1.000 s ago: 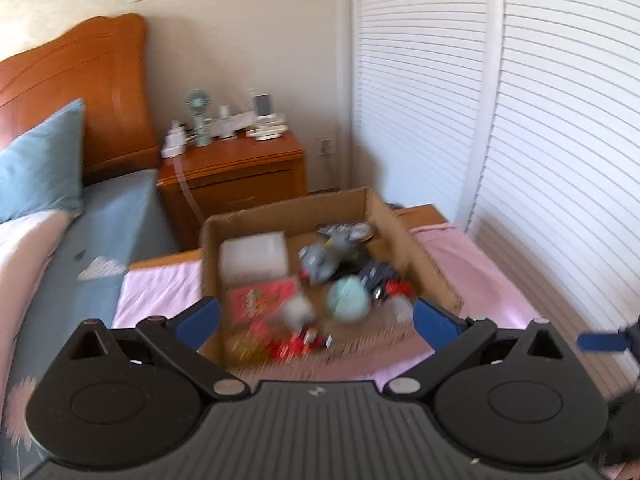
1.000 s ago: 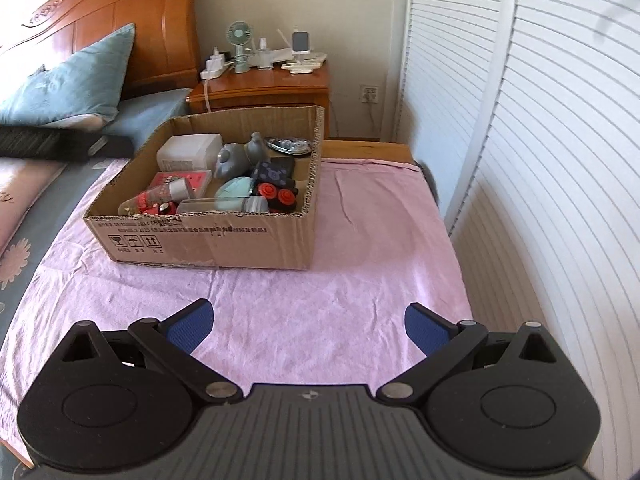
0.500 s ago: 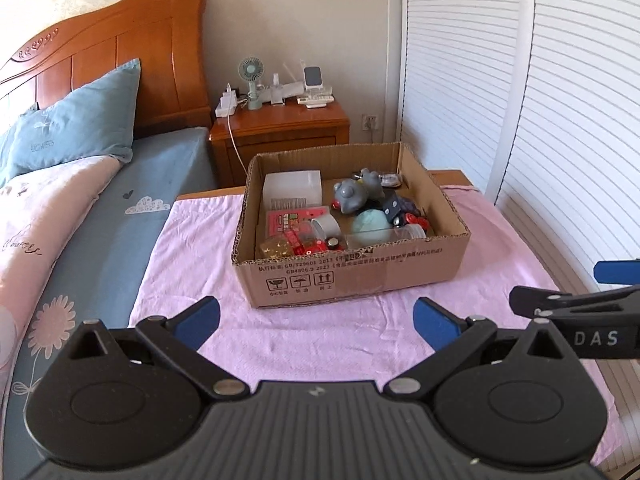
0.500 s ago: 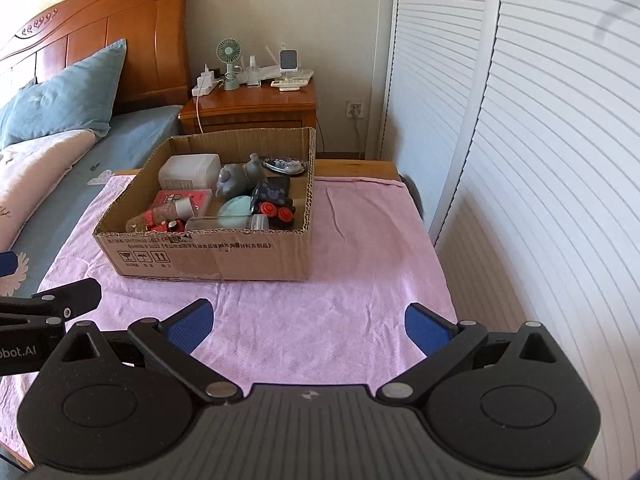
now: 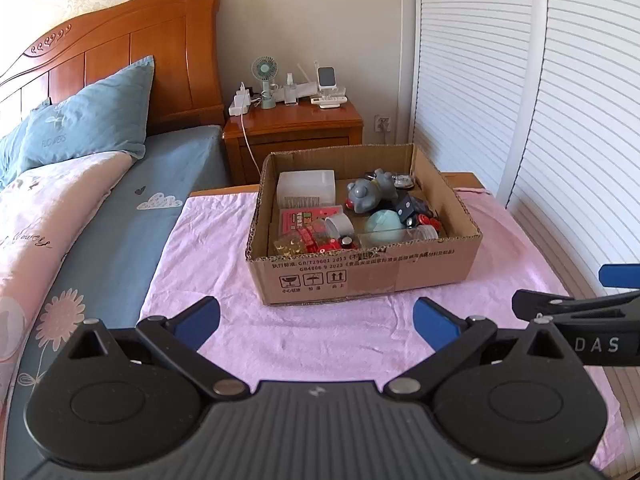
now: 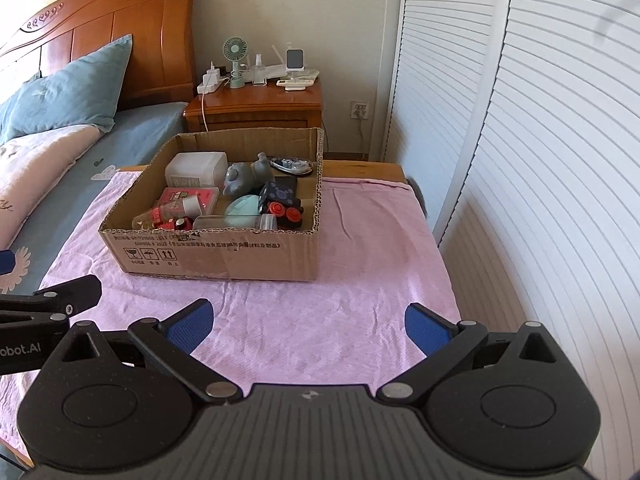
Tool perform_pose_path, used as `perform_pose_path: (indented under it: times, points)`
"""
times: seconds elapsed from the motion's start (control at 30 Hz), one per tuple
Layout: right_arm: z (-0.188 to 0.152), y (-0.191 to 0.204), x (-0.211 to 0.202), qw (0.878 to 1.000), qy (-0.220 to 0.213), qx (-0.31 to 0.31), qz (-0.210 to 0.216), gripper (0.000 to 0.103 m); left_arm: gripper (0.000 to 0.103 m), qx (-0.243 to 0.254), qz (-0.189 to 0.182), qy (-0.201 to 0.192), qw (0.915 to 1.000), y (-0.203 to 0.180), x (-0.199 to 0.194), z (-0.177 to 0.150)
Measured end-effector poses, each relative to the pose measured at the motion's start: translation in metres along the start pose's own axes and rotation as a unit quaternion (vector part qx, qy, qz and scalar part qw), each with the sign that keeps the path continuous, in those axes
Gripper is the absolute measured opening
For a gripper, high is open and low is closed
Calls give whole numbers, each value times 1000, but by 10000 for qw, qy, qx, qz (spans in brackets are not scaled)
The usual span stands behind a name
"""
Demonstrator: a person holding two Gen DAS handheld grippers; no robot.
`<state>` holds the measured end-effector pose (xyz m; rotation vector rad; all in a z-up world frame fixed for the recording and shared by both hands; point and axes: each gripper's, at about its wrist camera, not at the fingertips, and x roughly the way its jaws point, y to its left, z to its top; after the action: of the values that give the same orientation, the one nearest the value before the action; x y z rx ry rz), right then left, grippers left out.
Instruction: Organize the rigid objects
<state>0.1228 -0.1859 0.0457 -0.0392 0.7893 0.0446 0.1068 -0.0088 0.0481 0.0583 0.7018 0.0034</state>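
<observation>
Two pairs of tongs hover side by side above the near end of a desk covered by a pink towel (image 5: 320, 340). The left tongs (image 5: 316, 320) are spread wide with nothing between their blue pads, and the right tongs (image 6: 308, 322) are spread just as wide and also hold nothing. Each pair shows at the edge of the other's view.

On the towel, ahead of both, stands an open cardboard box (image 5: 372, 276) filled with rigid objects. At its far left corner sits a translucent white plastic container (image 5: 306, 190), and in front of that a pink flat pack (image 5: 310, 218). A grey toy figure (image 5: 368, 194) lies toward the far middle, with a round mint-green object (image 5: 384, 222) in front of it. A black toy with red round buttons (image 6: 282, 206) sits at the right side, and a clear bottle (image 6: 234, 223) lies along the near wall.

Beyond the box stands a wooden nightstand (image 5: 294, 132) carrying a small green fan (image 5: 265, 74). To the left is a bed with a blue pillow (image 5: 88, 116).
</observation>
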Motion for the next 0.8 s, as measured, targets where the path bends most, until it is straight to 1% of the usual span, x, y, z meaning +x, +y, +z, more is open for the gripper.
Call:
perform_pose_path:
  times: [0.8]
  points:
    - [0,-1,-2,10000,-19,4,14,103,102,41,80,-36,10000,-2,-5,0]
